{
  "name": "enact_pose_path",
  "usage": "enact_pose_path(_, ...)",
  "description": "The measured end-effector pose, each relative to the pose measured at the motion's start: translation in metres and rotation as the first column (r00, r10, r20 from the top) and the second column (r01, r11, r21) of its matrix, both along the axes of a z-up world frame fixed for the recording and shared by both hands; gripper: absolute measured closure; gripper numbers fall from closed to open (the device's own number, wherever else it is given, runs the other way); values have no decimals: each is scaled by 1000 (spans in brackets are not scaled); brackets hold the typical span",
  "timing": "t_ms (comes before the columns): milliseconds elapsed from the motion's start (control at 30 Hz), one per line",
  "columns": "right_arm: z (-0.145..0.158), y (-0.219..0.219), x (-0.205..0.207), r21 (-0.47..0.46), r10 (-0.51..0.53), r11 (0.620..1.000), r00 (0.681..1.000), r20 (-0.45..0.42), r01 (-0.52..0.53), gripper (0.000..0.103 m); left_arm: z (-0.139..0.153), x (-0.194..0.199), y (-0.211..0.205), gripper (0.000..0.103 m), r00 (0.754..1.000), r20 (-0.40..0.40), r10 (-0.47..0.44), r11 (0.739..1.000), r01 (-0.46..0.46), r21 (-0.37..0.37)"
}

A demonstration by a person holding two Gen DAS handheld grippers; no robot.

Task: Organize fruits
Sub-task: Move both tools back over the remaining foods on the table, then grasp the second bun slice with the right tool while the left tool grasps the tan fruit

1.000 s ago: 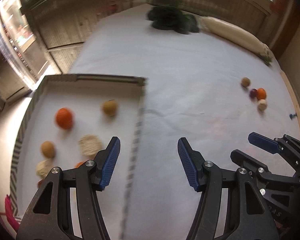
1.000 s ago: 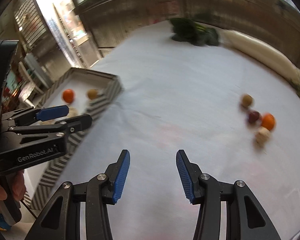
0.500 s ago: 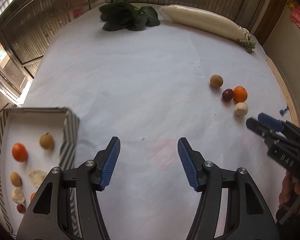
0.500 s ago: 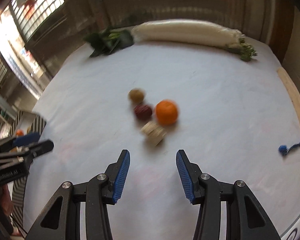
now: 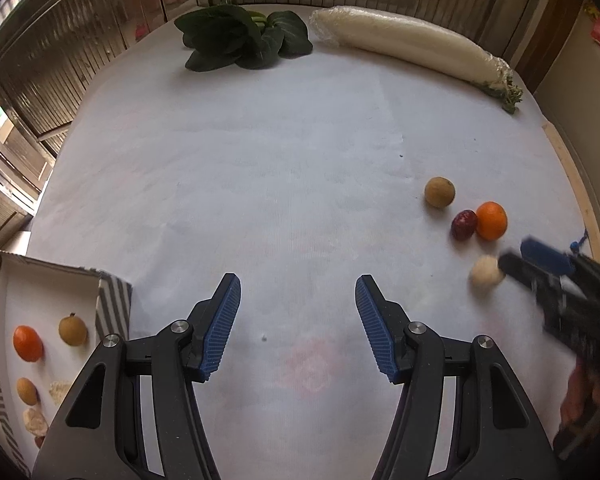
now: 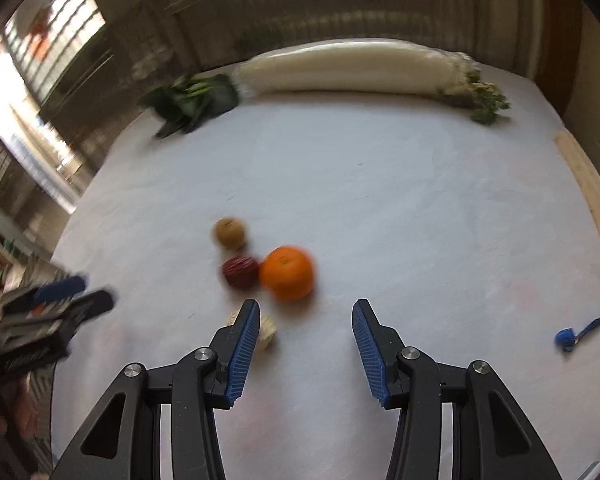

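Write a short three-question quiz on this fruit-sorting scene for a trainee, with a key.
1. True or false: the right tongs are shut on the orange.
2. Which loose fruit lies nearest the right tongs? A) brown round fruit B) dark red fruit C) pale fruit
3. Fill in: the striped box sits on the ____ side of the left wrist view.

Key:
1. False; the tongs are open with nothing between them.
2. C; it sits right beside one of the tongs' blue pads.
3. Left; it already holds several fruits.
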State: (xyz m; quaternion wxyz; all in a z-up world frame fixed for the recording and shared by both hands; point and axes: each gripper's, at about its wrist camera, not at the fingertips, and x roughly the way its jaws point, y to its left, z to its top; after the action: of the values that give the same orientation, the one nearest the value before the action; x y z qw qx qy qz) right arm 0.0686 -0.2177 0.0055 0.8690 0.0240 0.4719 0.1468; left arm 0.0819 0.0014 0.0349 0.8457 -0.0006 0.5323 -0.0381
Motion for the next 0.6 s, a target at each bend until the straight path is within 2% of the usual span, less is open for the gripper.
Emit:
enact_pose_path(100, 0, 9, -10, -24, 30, 999, 1000, 9, -29, 57, -2, 7, -2, 43, 1000, -3, -7, 1000, 7, -1)
enact_pose_path(267, 0, 11, -16, 40, 62, 997, 998, 8, -62, 57, -1, 15, -5, 43, 1000, 5, -21, 1000, 21, -8)
enact_pose_path(433, -13, 28, -11, -4, 104, 995, 995, -4, -104, 57, 1, 25, -15, 43, 998, 13, -56, 998, 56, -12)
enact_pose_path(467, -14, 31, -9, -14, 108, 994, 994, 0, -108, 60, 2, 28, -20, 43, 997, 18, -69, 997, 70, -13)
enact_pose_path(500, -16, 33, -8, -32, 110, 993, 994, 5, -110, 71, 3, 30, -23, 43, 997, 22, -79, 997, 80, -15)
enact_pose_path(600, -15, 32, -7, -48, 109, 993, 994, 15, -109, 75, 4, 39, -34, 43, 993, 26, -119, 992, 120, -33)
